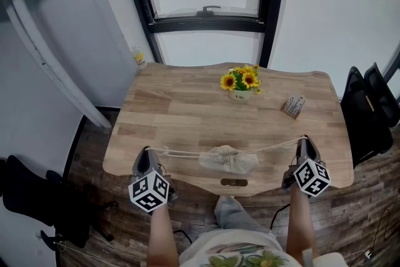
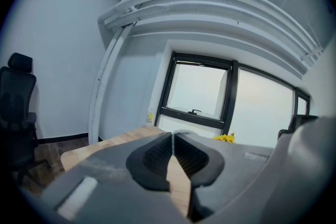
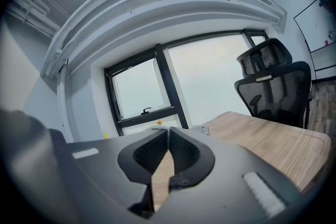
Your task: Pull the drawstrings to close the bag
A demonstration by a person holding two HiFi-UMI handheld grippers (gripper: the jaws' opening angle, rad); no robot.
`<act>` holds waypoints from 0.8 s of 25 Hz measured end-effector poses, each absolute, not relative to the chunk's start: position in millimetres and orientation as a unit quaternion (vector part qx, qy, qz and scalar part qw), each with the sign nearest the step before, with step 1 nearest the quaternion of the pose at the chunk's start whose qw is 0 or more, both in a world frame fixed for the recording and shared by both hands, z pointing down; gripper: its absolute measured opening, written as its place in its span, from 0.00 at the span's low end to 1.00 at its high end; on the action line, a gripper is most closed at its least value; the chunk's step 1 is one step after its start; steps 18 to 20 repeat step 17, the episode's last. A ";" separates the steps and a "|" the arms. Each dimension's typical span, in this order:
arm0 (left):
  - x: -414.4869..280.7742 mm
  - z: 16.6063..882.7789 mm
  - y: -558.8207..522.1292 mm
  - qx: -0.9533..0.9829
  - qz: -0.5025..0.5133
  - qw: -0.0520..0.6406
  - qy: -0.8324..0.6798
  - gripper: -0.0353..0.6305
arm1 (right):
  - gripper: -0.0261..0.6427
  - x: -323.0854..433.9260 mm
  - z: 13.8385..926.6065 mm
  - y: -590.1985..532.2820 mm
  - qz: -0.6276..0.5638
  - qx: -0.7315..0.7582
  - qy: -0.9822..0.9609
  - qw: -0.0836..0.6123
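Starting at the left of the light wooden table (image 1: 181, 110), the left gripper (image 1: 146, 154) has its two dark jaws pressed together, tips meeting with no gap in its own view. From the head view the left cord (image 1: 178, 152), a thin cream double strand, runs straight into those tips. I judge it pinched there, though the strand is too fine to make out between the jaws. It leads to the small crumpled beige cloth bag (image 1: 229, 159), which lies near the table's front edge, roughly midway between the two grippers, with its mouth looking gathered. The bag seems light and limp, so it will probably slide or lift off the smooth wood rather than resist a pull. It offers nothing stiff to grasp, so the cords are the sensible place to hold, not the fabric. From the bag the right cord (image 1: 278, 146), of the same cream string, rises in a nearly straight line to the right gripper (image 1: 304, 142). That gripper's jaws are likewise closed tight tip to tip and, by the same reading, are nipping the string. Thin string can creep through a hard grip, so an even outward pull on both sides would keep the bag centred. The small pot of yellow sunflowers (image 1: 240, 82) stands well behind, out of the way.
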State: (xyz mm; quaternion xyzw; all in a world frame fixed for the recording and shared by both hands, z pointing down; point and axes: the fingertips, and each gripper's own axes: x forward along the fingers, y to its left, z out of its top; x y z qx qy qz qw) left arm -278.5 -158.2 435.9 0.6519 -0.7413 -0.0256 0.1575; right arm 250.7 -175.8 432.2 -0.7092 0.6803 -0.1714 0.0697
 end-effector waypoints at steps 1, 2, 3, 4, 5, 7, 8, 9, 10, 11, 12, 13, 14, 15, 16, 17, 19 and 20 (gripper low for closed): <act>-278.1 435.4 -157.8 0.652 -0.026 0.157 -0.741 0.08 | 0.05 250.6 431.6 -175.7 -0.171 -0.709 0.680 0.069; -277.8 435.1 -157.2 0.652 -0.026 0.157 -0.741 0.08 | 0.05 250.3 431.2 -175.3 -0.170 -0.710 0.680 0.068; -277.5 435.0 -156.6 0.653 -0.026 0.156 -0.741 0.08 | 0.05 249.9 431.1 -174.9 -0.171 -0.710 0.680 0.067; -277.1 435.1 -156.0 0.653 -0.026 0.156 -0.741 0.08 | 0.05 249.6 431.5 -174.3 -0.173 -0.711 0.679 0.067; -276.7 435.2 -155.3 0.653 -0.026 0.156 -0.741 0.08 | 0.05 249.6 432.1 -173.8 -0.175 -0.711 0.677 0.066; -275.4 435.6 -154.1 0.653 -0.027 0.156 -0.740 0.08 | 0.05 249.8 432.5 -173.2 -0.179 -0.712 0.676 0.065; -274.6 435.8 -153.5 0.653 -0.027 0.157 -0.740 0.08 | 0.05 249.8 432.0 -173.1 -0.179 -0.711 0.677 0.066; -273.8 436.1 -153.0 0.653 -0.028 0.157 -0.740 0.08 | 0.05 249.9 431.4 -172.8 -0.178 -0.711 0.678 0.066; -273.3 436.3 -152.5 0.653 -0.029 0.157 -0.740 0.08 | 0.05 249.9 431.1 -172.5 -0.178 -0.710 0.678 0.067; -273.1 436.3 -152.0 0.653 -0.029 0.157 -0.740 0.08 | 0.05 249.7 431.2 -172.1 -0.178 -0.710 0.678 0.067; -272.9 436.4 -151.4 0.653 -0.029 0.157 -0.740 0.08 | 0.05 249.6 431.4 -171.5 -0.178 -0.709 0.679 0.067; -272.4 436.6 -151.0 0.653 -0.029 0.157 -0.740 0.08 | 0.05 250.1 431.8 -170.9 -0.177 -0.709 0.679 0.066; -271.6 436.8 -150.8 0.653 -0.029 0.157 -0.740 0.08 | 0.05 251.0 432.1 -170.3 -0.177 -0.709 0.679 0.066; -270.7 437.0 -150.7 0.653 -0.030 0.157 -0.740 0.08 | 0.05 252.0 432.5 -169.9 -0.177 -0.709 0.679 0.066; -269.7 437.2 -150.6 0.653 -0.030 0.156 -0.740 0.08 | 0.05 253.0 432.8 -169.6 -0.177 -0.709 0.679 0.067; -268.9 437.3 -150.5 0.653 -0.030 0.156 -0.740 0.08 | 0.05 254.0 433.2 -169.3 -0.178 -0.709 0.679 0.067; -268.9 437.3 -150.5 0.653 -0.030 0.156 -0.740 0.08 | 0.05 254.0 433.2 -169.3 -0.178 -0.709 0.679 0.067; -268.9 437.3 -150.5 0.653 -0.030 0.156 -0.740 0.08 | 0.05 254.0 433.2 -169.3 -0.178 -0.709 0.679 0.067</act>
